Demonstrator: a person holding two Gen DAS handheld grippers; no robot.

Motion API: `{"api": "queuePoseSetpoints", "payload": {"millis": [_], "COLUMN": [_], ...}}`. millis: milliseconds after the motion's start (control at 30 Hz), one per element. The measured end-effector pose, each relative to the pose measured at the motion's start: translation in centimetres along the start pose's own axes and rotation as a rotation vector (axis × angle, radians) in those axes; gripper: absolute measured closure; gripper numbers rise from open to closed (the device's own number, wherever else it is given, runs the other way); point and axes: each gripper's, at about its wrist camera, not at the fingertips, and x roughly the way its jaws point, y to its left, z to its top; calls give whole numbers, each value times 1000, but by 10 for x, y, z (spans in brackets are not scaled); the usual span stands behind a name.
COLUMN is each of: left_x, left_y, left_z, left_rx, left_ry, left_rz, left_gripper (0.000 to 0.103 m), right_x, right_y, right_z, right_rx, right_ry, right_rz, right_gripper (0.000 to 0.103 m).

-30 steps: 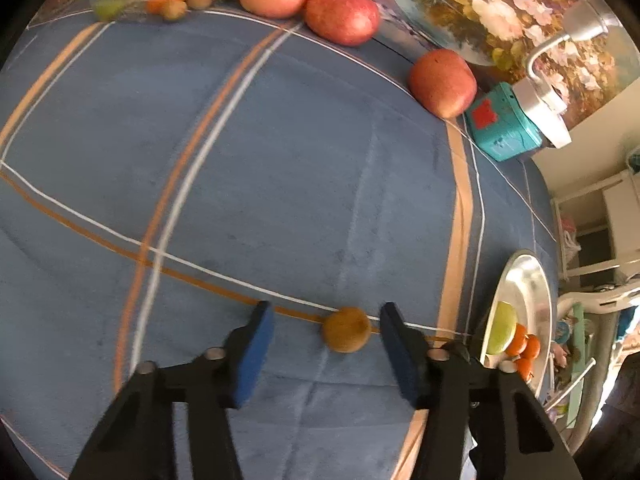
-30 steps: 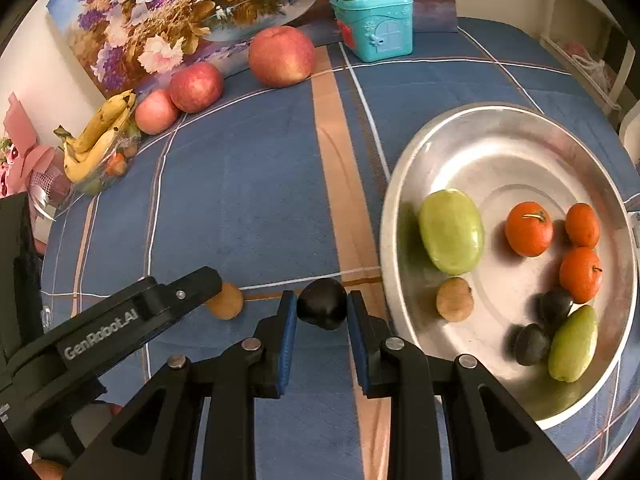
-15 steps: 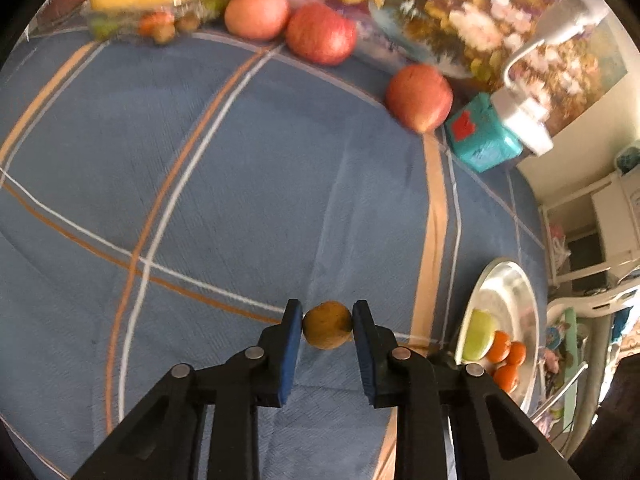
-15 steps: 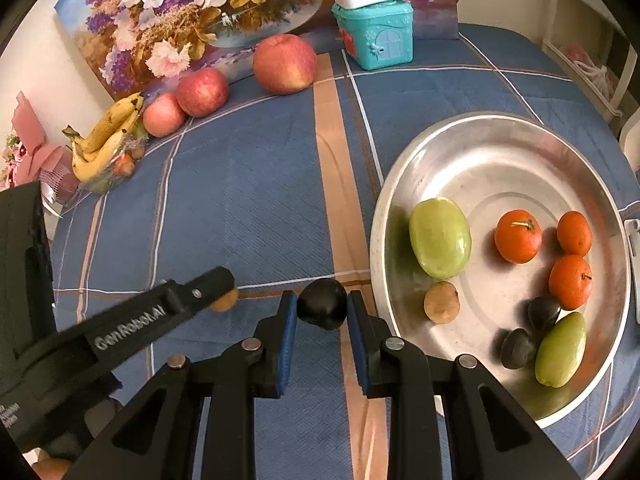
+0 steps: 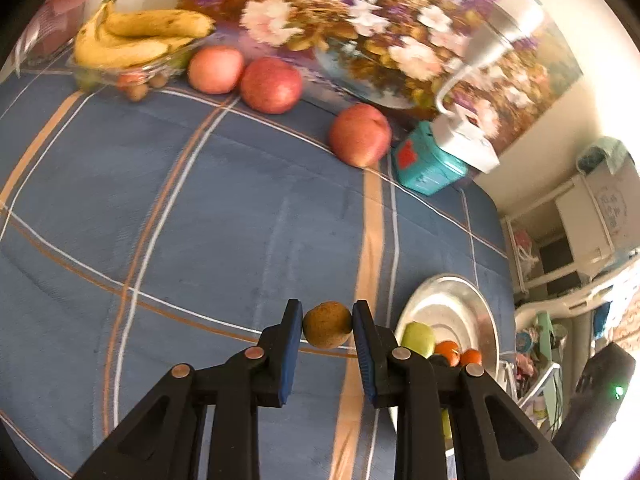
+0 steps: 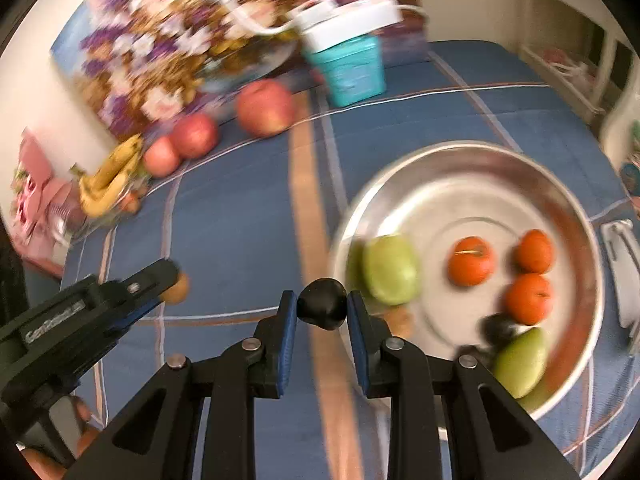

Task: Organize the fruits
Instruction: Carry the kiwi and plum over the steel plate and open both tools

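Between the blue pads of the left hand-held gripper (image 5: 327, 326) sits a small brown fruit (image 5: 327, 324), pinched on both sides, clear of the blue checked cloth (image 5: 240, 220). Right hand-held gripper (image 6: 322, 309) likewise clamped narrow on a small dark fruit (image 6: 322, 308), also held off the cloth. Just right of and ahead of the right hand-held gripper: metal tray (image 6: 576, 208) with two green fruits (image 6: 390, 268), three orange ones (image 6: 470, 260), a dark one, a brown one at the near rim. Left hand-held gripper is off to the right one's left. Far ahead, along the floral picture (image 5: 360, 20): three apples (image 5: 359, 135), bananas (image 5: 136, 38) in a clear bowl, teal box (image 5: 428, 164). Right view is blurred.
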Motion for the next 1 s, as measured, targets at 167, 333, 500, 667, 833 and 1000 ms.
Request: {"api": "queuePoseSetpoints", "payload": {"millis": [167, 333, 500, 667, 833, 1000], "left_x": [6, 23, 37, 47, 55, 59], "left_y": [-29, -63, -87, -97, -97, -93], "left_z": [-11, -29, -48, -60, -65, -65], "left_rx": [79, 172, 251, 298, 308, 298], "left_ry": [45, 115, 162, 193, 208, 216], "left_rz": [-31, -56, -42, -16, -2, 5], "left_gripper": [75, 75, 75, 75, 75, 73], "right_x": [-8, -18, -22, -18, -13, -7], "right_y": [-43, -83, -103, -101, -93, -88], "right_z": [2, 1, 1, 0, 0, 0], "right_rx": [88, 162, 192, 181, 150, 130], "right_ry": [-19, -36, -38, -25, -5, 14], "right_rz": [-73, -133, -143, -130, -123, -130], "right_gripper": [77, 76, 76, 76, 76, 76]}}
